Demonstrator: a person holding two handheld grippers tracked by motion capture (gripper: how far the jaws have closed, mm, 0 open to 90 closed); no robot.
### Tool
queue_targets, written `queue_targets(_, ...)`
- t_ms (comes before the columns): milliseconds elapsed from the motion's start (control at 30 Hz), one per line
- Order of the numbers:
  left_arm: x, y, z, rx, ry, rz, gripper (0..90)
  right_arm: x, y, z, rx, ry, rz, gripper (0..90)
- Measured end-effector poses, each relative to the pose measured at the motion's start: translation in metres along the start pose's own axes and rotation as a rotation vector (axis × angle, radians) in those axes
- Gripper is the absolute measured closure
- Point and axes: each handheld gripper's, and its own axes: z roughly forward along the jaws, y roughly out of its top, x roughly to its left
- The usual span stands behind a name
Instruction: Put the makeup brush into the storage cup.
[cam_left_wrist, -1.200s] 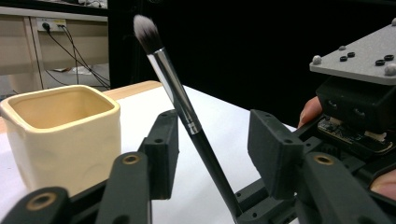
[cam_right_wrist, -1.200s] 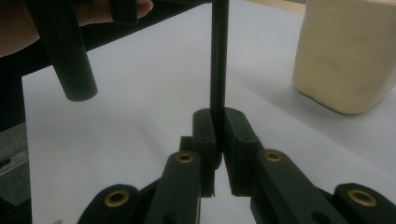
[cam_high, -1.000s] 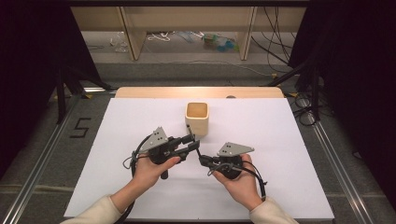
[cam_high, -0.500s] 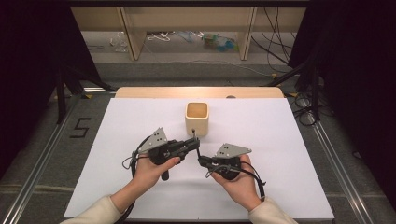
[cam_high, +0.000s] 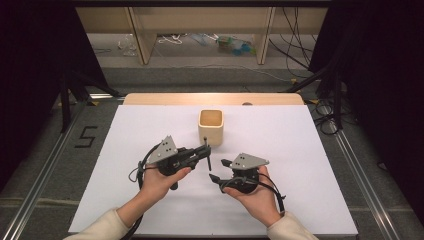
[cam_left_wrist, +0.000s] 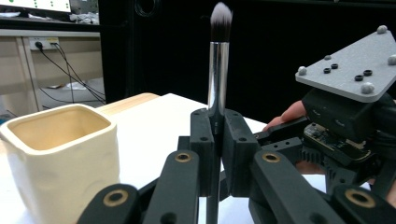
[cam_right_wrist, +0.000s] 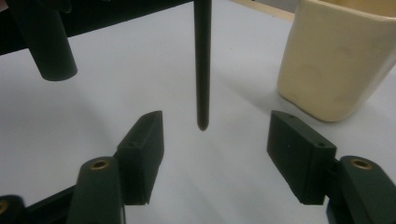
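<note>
The left tongs (cam_high: 205, 152) were clamped tight on a makeup brush (cam_left_wrist: 217, 70), gripping its shaft between the pads (cam_left_wrist: 201, 140) just below the silver ferrule. In the left gripper view the brush stood upright, bristles at the top and the dark handle running down below the pads. In the high view the brush (cam_high: 207, 156) showed as a thin dark stick at the tips of the left tongs, just in front of the cup (cam_high: 211, 127).

The right tongs (cam_right_wrist: 215, 135) had just been opening and stood wide apart. The lower tip of the brush handle (cam_right_wrist: 202, 70) hung between and slightly above the two pads (cam_right_wrist: 142, 144), touching neither. In the high view the right tongs (cam_high: 215, 175) sat just below and to the right of the brush, close to the left tongs.

The cream cup (cam_left_wrist: 60, 154), square with rounded corners and open at the top, stood on the white counter (cam_high: 300, 150) just beside the brush. In the right gripper view the cup (cam_right_wrist: 341, 60) rose at the upper right. A hand (cam_high: 157, 182) held the left tongs, and the other hand (cam_high: 255, 195) held the right tongs.
</note>
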Motion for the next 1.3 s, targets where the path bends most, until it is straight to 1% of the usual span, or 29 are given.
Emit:
queue_targets(33, 0.0002, 0.0002, -0.0003, -0.001, 0.000, 0.001, 83.6, -0.0001, -0.0003, 0.0010, -0.008, 0.004, -0.002, 35.5)
queue_targets(67, 0.0004, 0.0005, -0.0008, -0.001, 0.003, 0.005, 83.6, 0.0002, -0.0002, 0.0001, 0.005, 0.002, -0.001, 35.0)
queue_targets(100, 0.0004, 0.0011, -0.0016, -0.002, 0.008, 0.004, 83.6, 0.0000, -0.0011, 0.0021, -0.022, 0.015, -0.010, 33.4)
queue_targets(167, 0.0006, 0.0014, -0.0019, -0.003, 0.011, 0.006, 83.6, 0.0001, -0.0011, 0.0017, -0.016, 0.009, -0.012, 33.2)
queue_targets(200, 0.0006, 0.0016, -0.0021, -0.004, 0.012, 0.007, 83.6, 0.0004, -0.0012, 0.0016, -0.020, 0.011, -0.006, 33.0)
queue_targets(267, 0.0007, 0.0019, -0.0025, -0.005, 0.016, 0.011, 83.6, 0.0004, -0.0012, 0.0016, -0.022, 0.011, -0.011, 32.8)
queue_targets(533, 0.0022, 0.0023, -0.0038, 0.001, 0.042, 0.035, 83.6, 0.0013, -0.0021, 0.0023, -0.025, 0.012, -0.009, 32.8)
queue_targets(600, 0.0024, 0.0022, -0.0042, 0.002, 0.050, 0.030, 83.6, 0.0013, -0.0023, 0.0021, -0.026, 0.010, -0.008, 32.8)
queue_targets(633, 0.0029, 0.0025, -0.0048, 0.000, 0.055, 0.036, 83.6, 0.0011, -0.0022, 0.0017, -0.026, 0.008, -0.010, 32.8)
queue_targets(733, 0.0034, 0.0029, -0.0054, -0.001, 0.058, 0.039, 83.5, 0.0008, -0.0022, 0.0017, -0.031, 0.007, -0.008, 32.8)
queue_targets(800, 0.0031, 0.0030, -0.0055, -0.005, 0.056, 0.037, 83.5, 0.0001, -0.0020, 0.0001, -0.023, 0.011, -0.010, 32.9)
queue_targets(833, 0.0030, 0.0031, -0.0058, -0.004, 0.058, 0.041, 83.5, 0.0001, -0.0020, 0.0001, -0.023, 0.011, -0.010, 32.9)
queue_targets(867, 0.0034, 0.0034, -0.0064, -0.003, 0.058, 0.052, 83.5, -0.0001, -0.0020, -0.0006, -0.024, 0.010, -0.010, 32.9)
queue_targets(900, 0.0038, 0.0037, -0.0072, -0.002, 0.062, 0.048, 83.5, -0.0010, -0.0019, -0.0018, -0.038, 0.006, -0.011, 32.8)
queue_targets(1000, 0.0047, 0.0041, -0.0077, -0.001, 0.063, 0.052, 83.5, -0.0021, -0.0018, -0.0036, -0.039, 0.007, -0.010, 32.4)
queue_targets(1033, 0.0050, 0.0043, -0.0078, -0.003, 0.062, 0.049, 83.5, -0.0029, -0.0021, -0.0045, -0.049, 0.000, -0.007, 31.7)
queue_targets(1200, 0.0053, 0.0045, -0.0082, -0.003, 0.064, 0.050, 83.5, -0.0039, -0.0027, -0.0061, -0.046, 0.008, 0.001, 30.7)
queue_targets(1267, 0.0055, 0.0046, -0.0083, -0.003, 0.065, 0.051, 83.6, -0.0039, -0.0029, -0.0070, -0.050, 0.010, 0.003, 30.4)
queue_targets(1300, 0.0056, 0.0045, -0.0085, -0.003, 0.067, 0.050, 83.6, -0.0037, -0.0029, -0.0072, -0.062, 0.008, 0.005, 30.0)
